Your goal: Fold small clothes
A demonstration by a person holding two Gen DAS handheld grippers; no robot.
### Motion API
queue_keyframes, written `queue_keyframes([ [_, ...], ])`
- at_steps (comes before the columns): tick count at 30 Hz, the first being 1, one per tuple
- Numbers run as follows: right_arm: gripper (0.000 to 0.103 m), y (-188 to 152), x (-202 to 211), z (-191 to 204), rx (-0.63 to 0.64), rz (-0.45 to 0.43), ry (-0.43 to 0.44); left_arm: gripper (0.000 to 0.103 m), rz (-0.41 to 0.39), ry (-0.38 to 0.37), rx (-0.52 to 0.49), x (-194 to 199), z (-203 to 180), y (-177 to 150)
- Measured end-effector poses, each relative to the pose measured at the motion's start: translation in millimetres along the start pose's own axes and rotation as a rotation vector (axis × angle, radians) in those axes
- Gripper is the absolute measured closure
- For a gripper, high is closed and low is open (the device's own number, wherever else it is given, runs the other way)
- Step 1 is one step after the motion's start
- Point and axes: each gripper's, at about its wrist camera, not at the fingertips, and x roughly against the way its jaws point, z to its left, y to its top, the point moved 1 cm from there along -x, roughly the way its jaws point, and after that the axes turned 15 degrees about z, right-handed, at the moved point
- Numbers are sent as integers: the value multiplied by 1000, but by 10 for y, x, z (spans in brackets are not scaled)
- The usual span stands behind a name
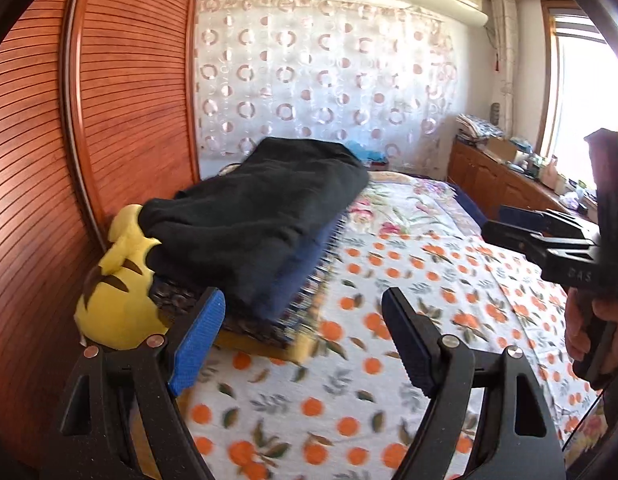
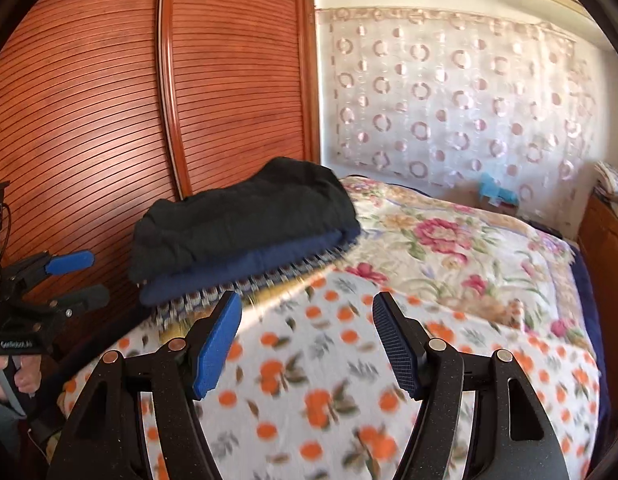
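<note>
A folded black garment point(image 1: 253, 208) lies on top of a stack on the bed, over a folded navy garment point(image 1: 297, 272) and a patterned one point(image 1: 309, 300). The stack also shows in the right wrist view, with the black garment point(image 2: 245, 216) over the navy one point(image 2: 245, 268). My left gripper point(image 1: 303, 312) is open and empty, just in front of the stack. My right gripper point(image 2: 307, 320) is open and empty, above the bedspread near the stack's front. The left gripper also shows at the left edge of the right wrist view point(image 2: 81, 278), open.
The bed is covered by an orange-print blanket point(image 1: 349, 400) and a floral quilt point(image 2: 449, 256). A yellow plush toy point(image 1: 117, 292) sits beside the stack. A slatted wooden wardrobe point(image 1: 109, 100) stands at the left. A wooden cabinet point(image 1: 493, 176) runs along the right by the window.
</note>
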Motion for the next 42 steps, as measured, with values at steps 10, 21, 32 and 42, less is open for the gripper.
queue_keyframes([
  [10, 26, -794, 874, -83, -158, -40, -134, 22, 23, -61, -81, -2, -669, -221],
  [21, 26, -1499, 1864, 114, -266, -97, -236, 22, -18, -98, -113, 279, -1131, -221],
  [32, 26, -1716, 2257, 287, -280, -149, -266, 22, -75, -92, -129, 612, -1298, -226],
  [42, 26, -1654, 2139, 99, -283, -145, -264, 22, -73, -82, -129, 623, -1290, -216],
])
